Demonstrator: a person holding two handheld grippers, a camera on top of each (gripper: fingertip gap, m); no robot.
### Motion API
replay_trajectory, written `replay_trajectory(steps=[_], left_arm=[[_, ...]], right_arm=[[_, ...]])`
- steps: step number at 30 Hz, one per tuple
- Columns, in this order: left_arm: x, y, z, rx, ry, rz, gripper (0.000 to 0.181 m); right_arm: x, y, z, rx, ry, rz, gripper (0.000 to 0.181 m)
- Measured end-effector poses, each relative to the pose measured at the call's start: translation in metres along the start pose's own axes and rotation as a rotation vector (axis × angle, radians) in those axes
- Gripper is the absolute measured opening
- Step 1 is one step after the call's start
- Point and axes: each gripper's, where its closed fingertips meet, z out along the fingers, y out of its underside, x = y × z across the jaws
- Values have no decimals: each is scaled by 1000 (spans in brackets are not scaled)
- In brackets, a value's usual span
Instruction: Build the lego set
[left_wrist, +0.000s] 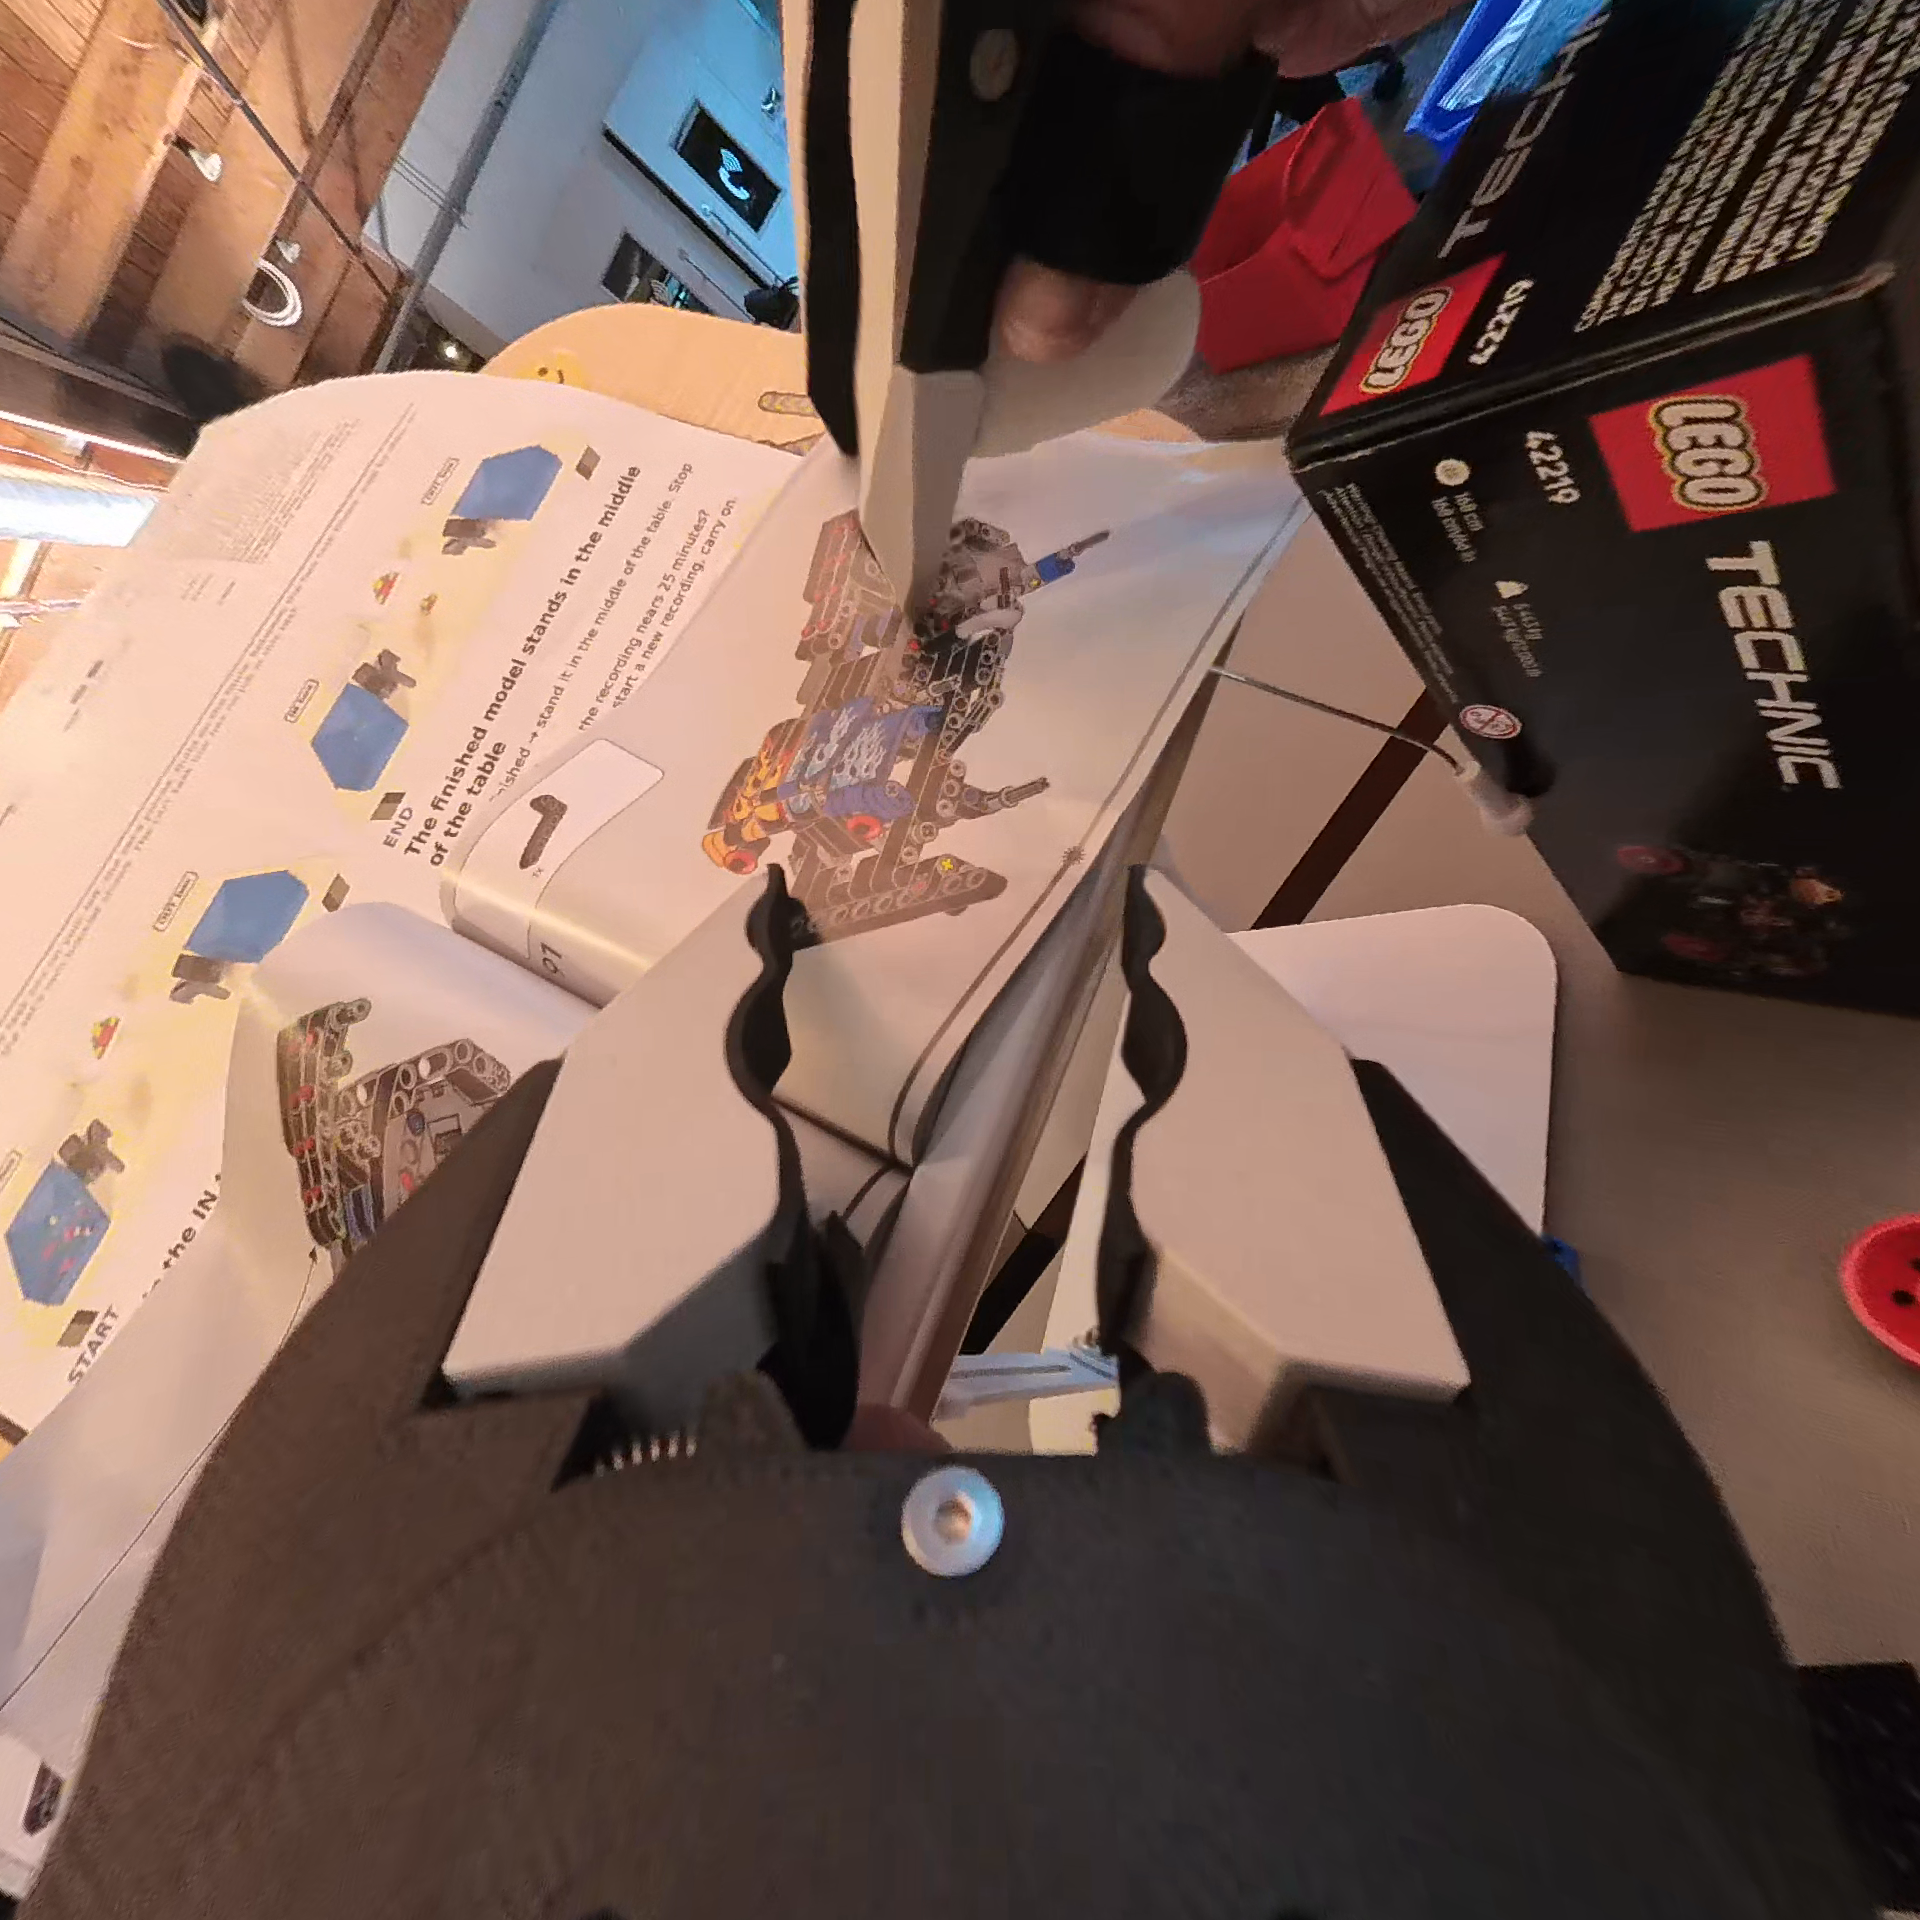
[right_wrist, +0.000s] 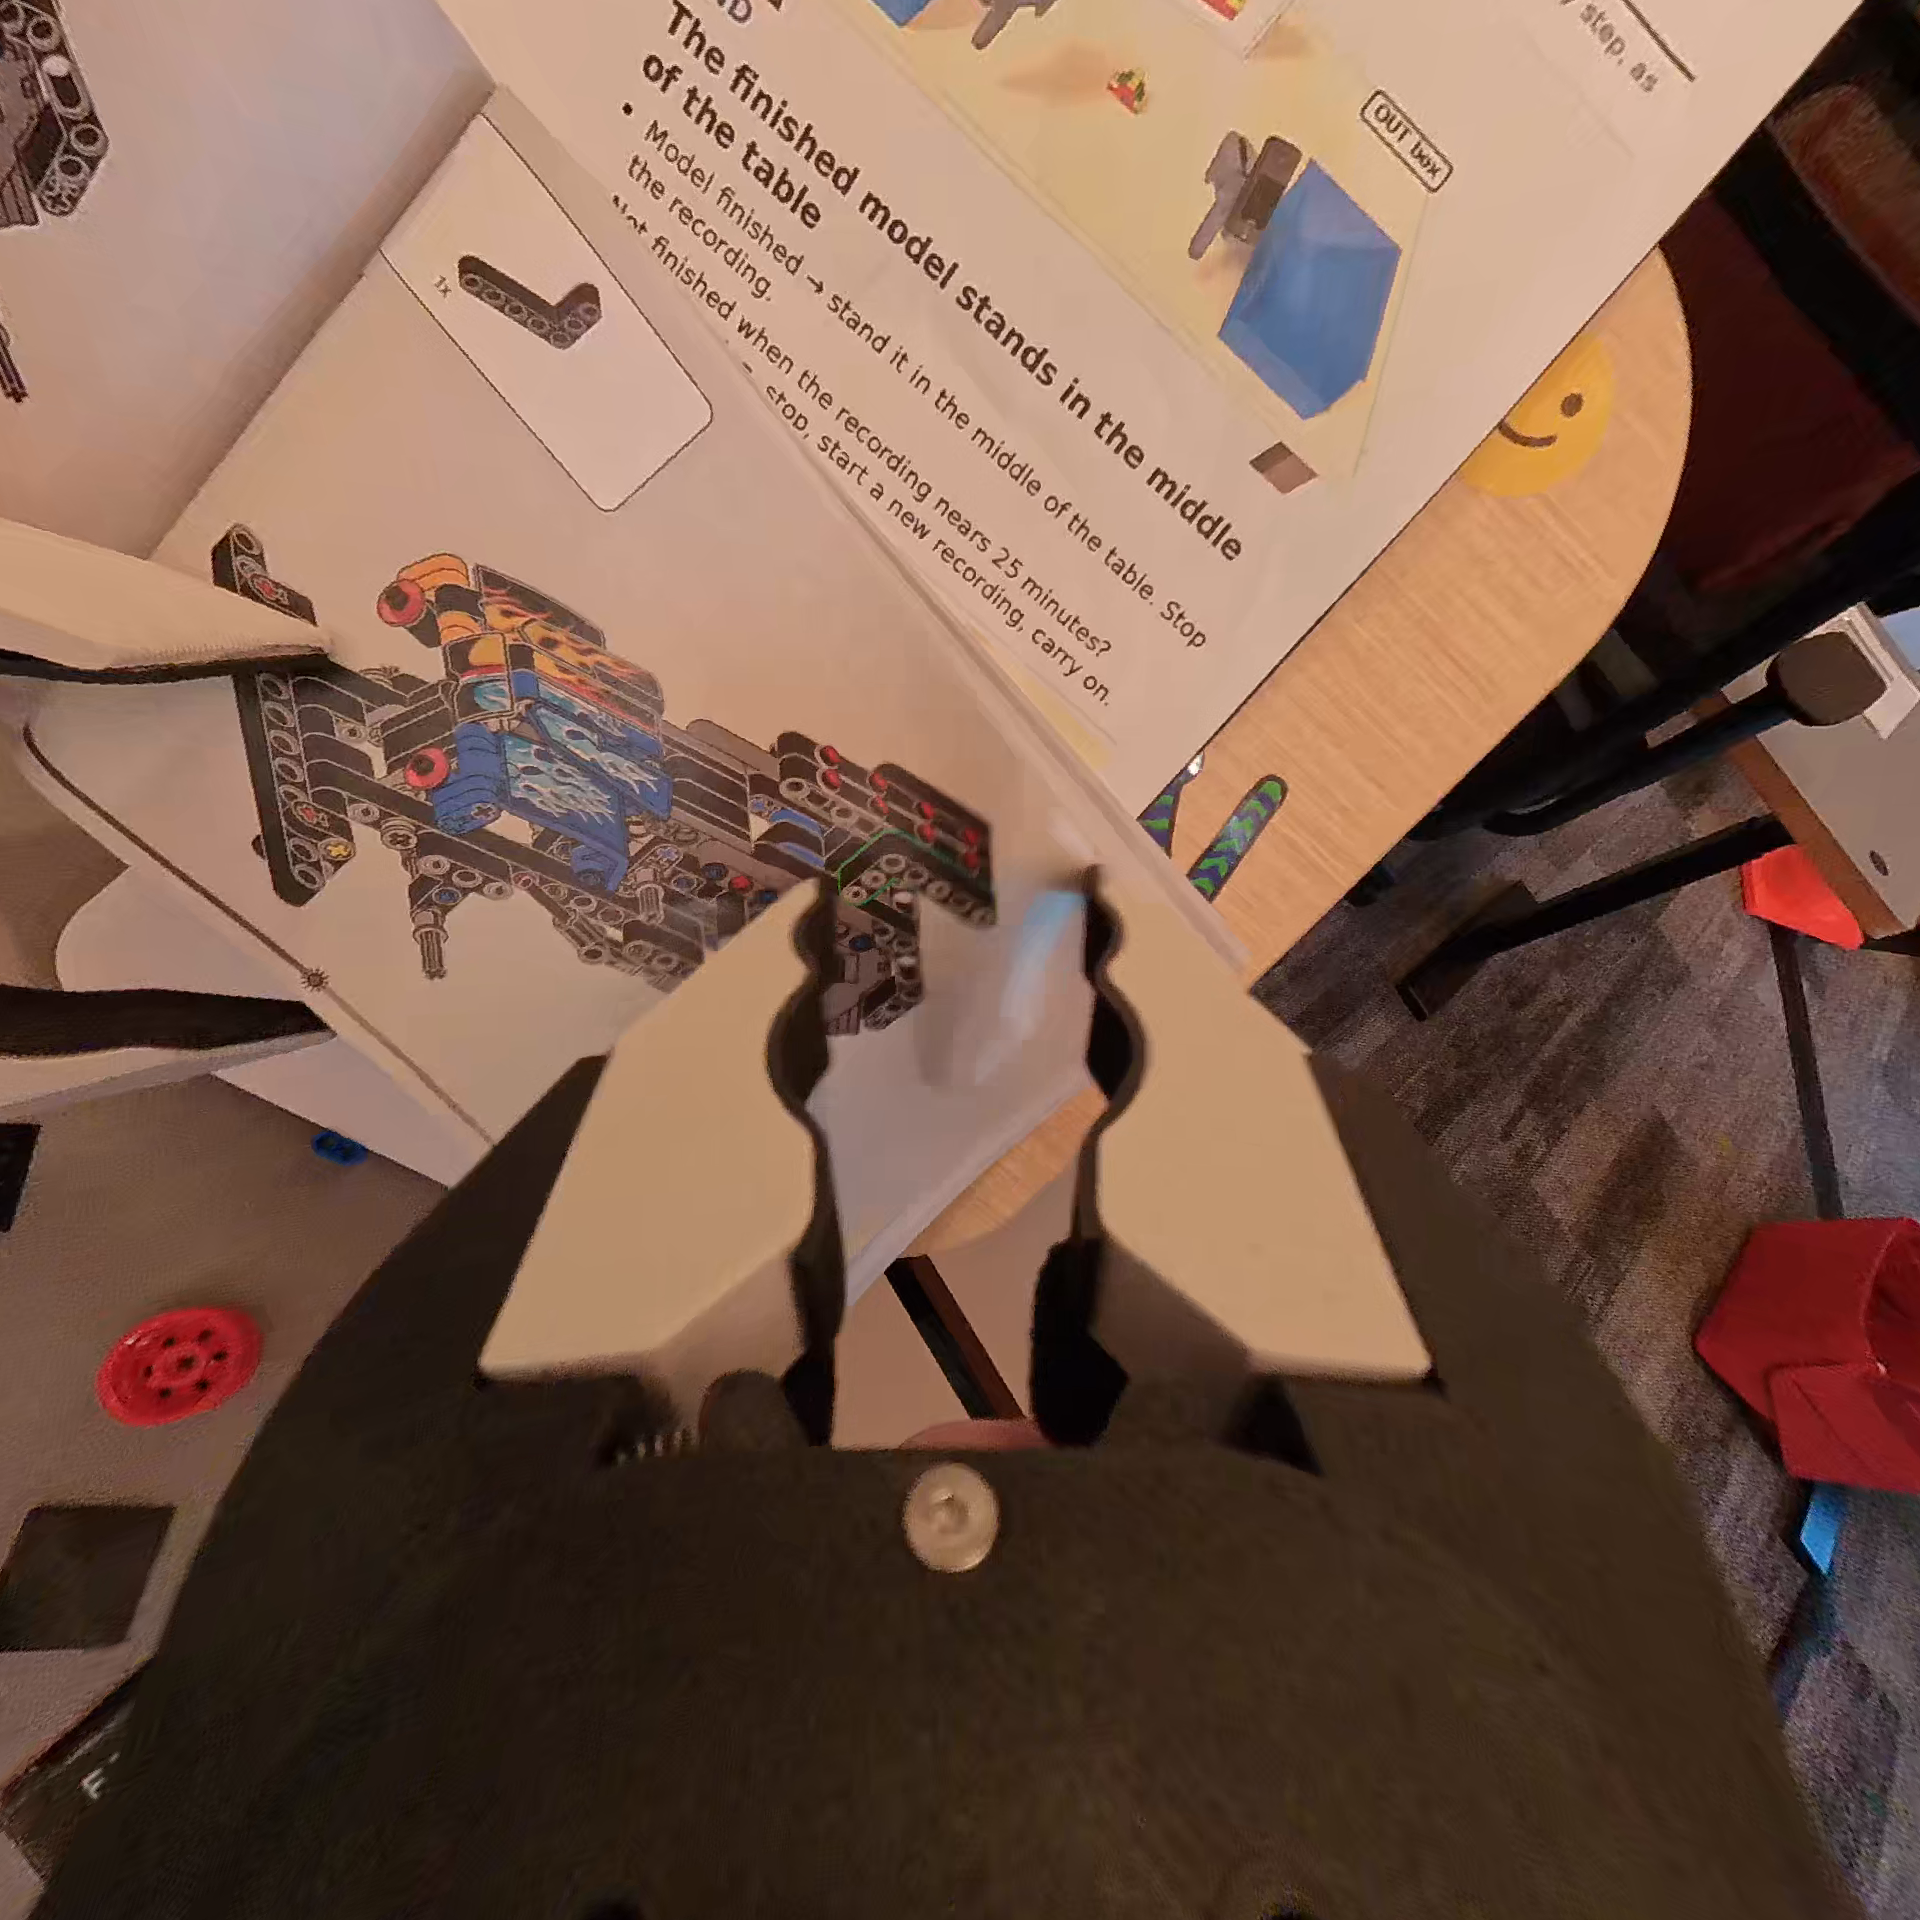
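- Instruction booklet (left_wrist: 914, 727), open to a page printed with a partly built vehicle model; it serves as the landmark for all items below. In the right wrist view (right_wrist: 582, 748) its page lies flat with the near corner reaching between that view's own fingers.
- Left gripper (left_wrist: 951, 904): jaws parted to a moderate gap, holding nothing. A raised page edge of the booklet runs up through the gap, nearer the right-hand finger; whether it touches the pads cannot be told.
- Right gripper (right_wrist: 951, 904): jaws parted about as wide, nothing clamped. The booklet corner and the rear end of the printed model lie under the gap. A pale blurred streak sits just inside the right finger; what it is cannot be told.
- Seen from the left wrist view, the right gripper (left_wrist: 914, 582) comes down onto the booklet, its tip resting on the printed model.
- Set box (left_wrist: 1662, 540), black, stands just beside the booklet's right edge.
- Red wheel (right_wrist: 177, 1363) lies on the grey table (right_wrist: 312, 1247) off the booklet's near edge; a small blue piece (right_wrist: 338, 1146) lies closer to that edge.
- Printed guide sheet (right_wrist: 1039, 312) lies beyond the booklet, its edge tucked under it.
- Red bin (right_wrist: 1829, 1351) stands on the floor, well apart from the booklet.
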Motion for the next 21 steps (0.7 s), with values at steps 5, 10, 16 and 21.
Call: replay_trajectory(steps=[5, 10, 16, 21], left_arm=[[2, 1, 0, 2, 3, 5, 66], [1, -2, -2, 24, -2, -7, 65], [0, -2, -6, 49, -9, -28, 66], [-6, -3, -8, 60, -48, -47, 72]], right_arm=[[-7, -2, 3, 6, -26, -31, 12], [-14, -2, 2, -2, -77, -35, 0], [-25, -16, -16, 60, -135, -32, 0], [-40, -37, -38, 127, -252, 12, 0]])
